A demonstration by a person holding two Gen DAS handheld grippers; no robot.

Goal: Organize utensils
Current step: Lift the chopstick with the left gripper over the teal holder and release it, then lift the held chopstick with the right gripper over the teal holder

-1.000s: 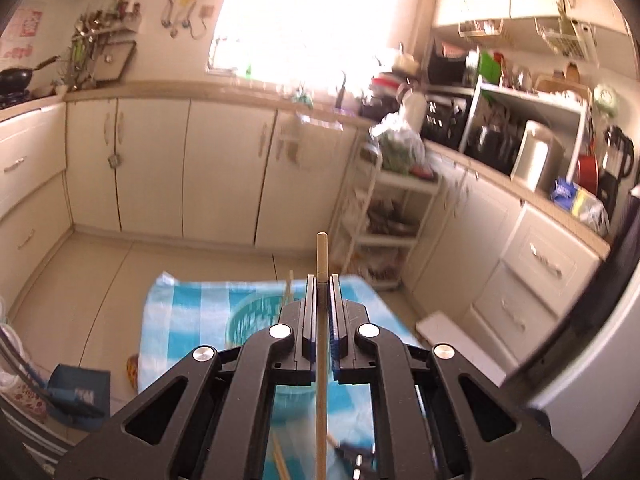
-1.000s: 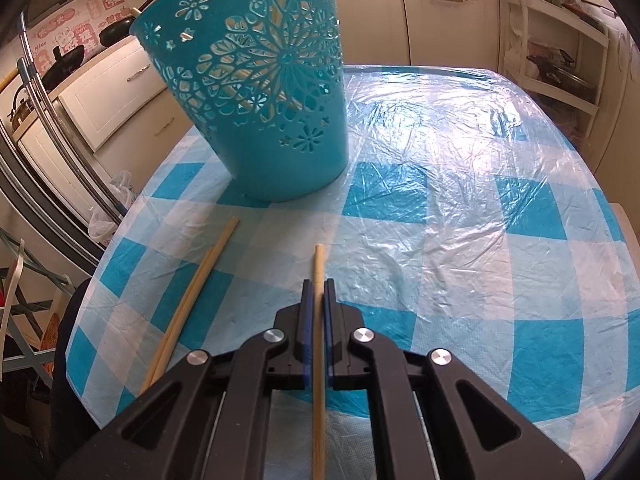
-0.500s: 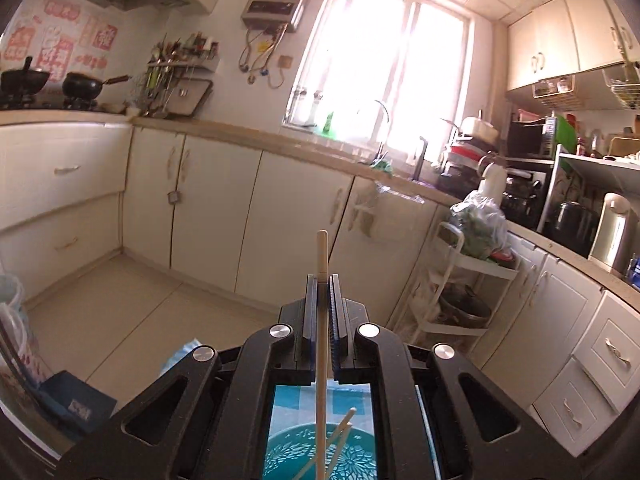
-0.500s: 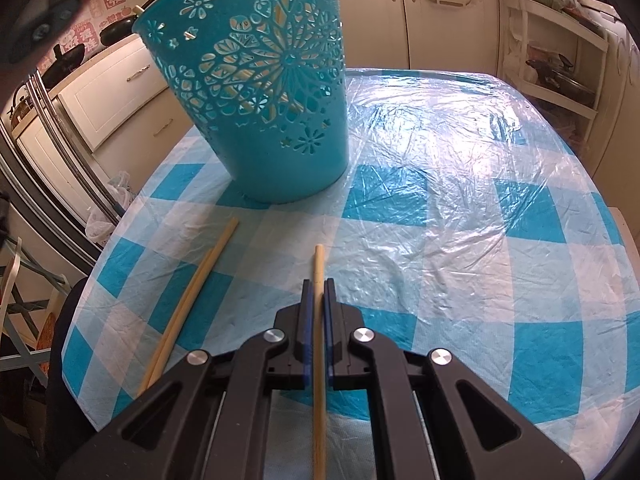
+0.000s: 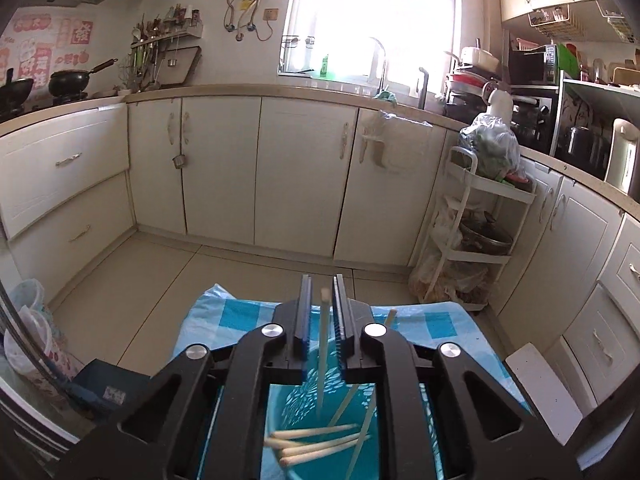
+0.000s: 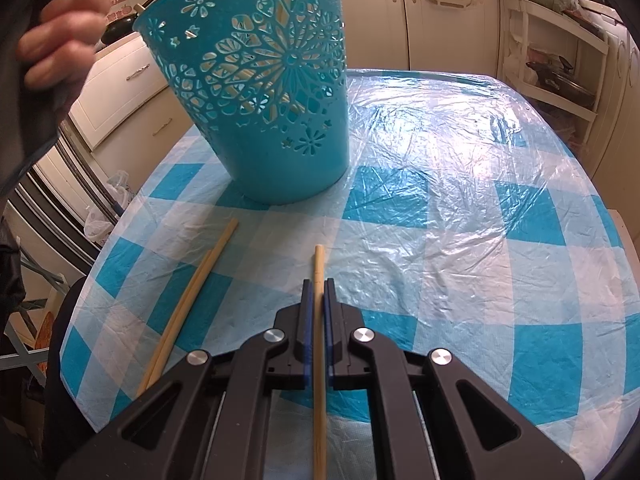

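Note:
A teal cut-out basket (image 6: 260, 92) stands on the checked tablecloth (image 6: 460, 208). My left gripper (image 5: 322, 292) hovers over the basket's mouth (image 5: 320, 412), its jaws opening; a pale chopstick (image 5: 322, 344) hangs loose in the gap, clear of both pads, its lower end inside the basket. Several chopsticks (image 5: 316, 442) lie in the basket. My right gripper (image 6: 316, 284) is shut on a wooden chopstick (image 6: 319, 264) just above the cloth. Two more chopsticks (image 6: 192, 296) lie together on the cloth to its left. A hand (image 6: 60, 48) shows at the top left.
The table's left edge (image 6: 76, 320) drops to chair parts and metal rails. White kitchen cabinets (image 5: 304, 176) ring the room, and a white rack trolley (image 5: 480, 236) with pots and bags stands beyond the table. A dark blue box (image 5: 108, 388) sits low at the left.
My left gripper has tipped down over the basket and its jaws have parted from the chopstick they gripped, which now hangs loose. A hand has come into the right wrist view. The right gripper has not moved.

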